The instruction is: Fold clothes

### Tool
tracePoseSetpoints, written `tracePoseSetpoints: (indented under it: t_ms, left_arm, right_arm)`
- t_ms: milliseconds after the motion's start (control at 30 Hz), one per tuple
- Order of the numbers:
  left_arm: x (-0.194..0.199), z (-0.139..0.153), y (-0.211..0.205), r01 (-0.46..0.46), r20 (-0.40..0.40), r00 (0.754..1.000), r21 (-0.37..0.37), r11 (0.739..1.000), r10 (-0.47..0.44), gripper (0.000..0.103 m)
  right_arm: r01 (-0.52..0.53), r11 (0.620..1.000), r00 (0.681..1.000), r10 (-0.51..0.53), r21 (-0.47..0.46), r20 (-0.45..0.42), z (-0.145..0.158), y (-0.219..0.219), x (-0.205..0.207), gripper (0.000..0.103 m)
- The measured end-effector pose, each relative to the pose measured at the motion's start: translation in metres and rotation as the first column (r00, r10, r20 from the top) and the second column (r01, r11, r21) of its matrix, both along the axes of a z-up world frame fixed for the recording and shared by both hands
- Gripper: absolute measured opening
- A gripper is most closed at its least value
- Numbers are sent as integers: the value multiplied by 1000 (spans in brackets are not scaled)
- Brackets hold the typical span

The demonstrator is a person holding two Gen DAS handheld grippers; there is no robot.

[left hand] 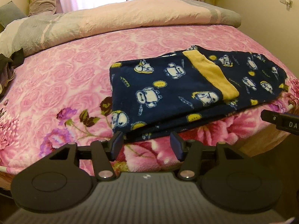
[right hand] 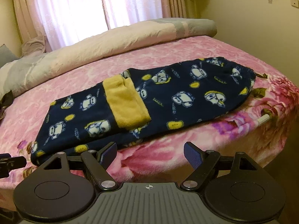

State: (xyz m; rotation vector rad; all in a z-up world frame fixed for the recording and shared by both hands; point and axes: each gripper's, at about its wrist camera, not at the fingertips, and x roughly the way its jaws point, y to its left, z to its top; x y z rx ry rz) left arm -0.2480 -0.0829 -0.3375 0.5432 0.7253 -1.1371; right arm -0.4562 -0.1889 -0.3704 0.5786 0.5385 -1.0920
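A navy fleece garment [left hand: 168,89] with white cartoon figures and a yellow cuff [left hand: 211,74] lies folded on the pink floral bed. It also shows in the right wrist view [right hand: 168,97] with the cuff [right hand: 125,104] across its middle. My left gripper [left hand: 146,141] is open and empty, just in front of the garment's near edge. My right gripper [right hand: 150,152] is open and empty, just in front of the garment's near edge, over the bed's front. Part of the right gripper [left hand: 280,121] shows at the right of the left wrist view.
A rolled pink and grey duvet [left hand: 112,20] lies along the far side of the bed. Dark clothes [left hand: 9,65] sit at the left edge. The pink bedspread [left hand: 65,74] is bare left of the garment. A curtained window [right hand: 74,9] is behind.
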Motion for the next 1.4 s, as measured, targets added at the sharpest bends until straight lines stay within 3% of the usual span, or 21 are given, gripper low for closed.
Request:
tracePoseSetpoints:
  t_ms: [600,767,967,1067,1200,1400]
  left_arm:
    - [1,-18,-23,1,-8,1000,59,998,0,52]
    - [3,-24,-34,8,-16,1000,76,997,-6,52]
    - [23,-22,-50,-3,-80,997,24,1000,5,52]
    - [37,-19,-62,-25,-118,993,-8,1000,23,52]
    - [54,-20,-79,-58,-155,987,-27,998,53,52]
    - [78,-29,-100,-100,-233,968,-28,995,91,52]
  right_arm:
    - [0,999,1000,0,43,5,-13,-18,1,82]
    - [35,995,998,-40,90,47,-26,-35,-12,82]
    - [125,983,980,-143,133,139,-39,-75,-57,81]
    - [202,968,935,-236,149,264,-42,-104,-97,81]
    - [332,923,815,-385,194,433,-51,-152,-158,81]
    - [430,864,663,-500,263,557,-70,-217,-225,81]
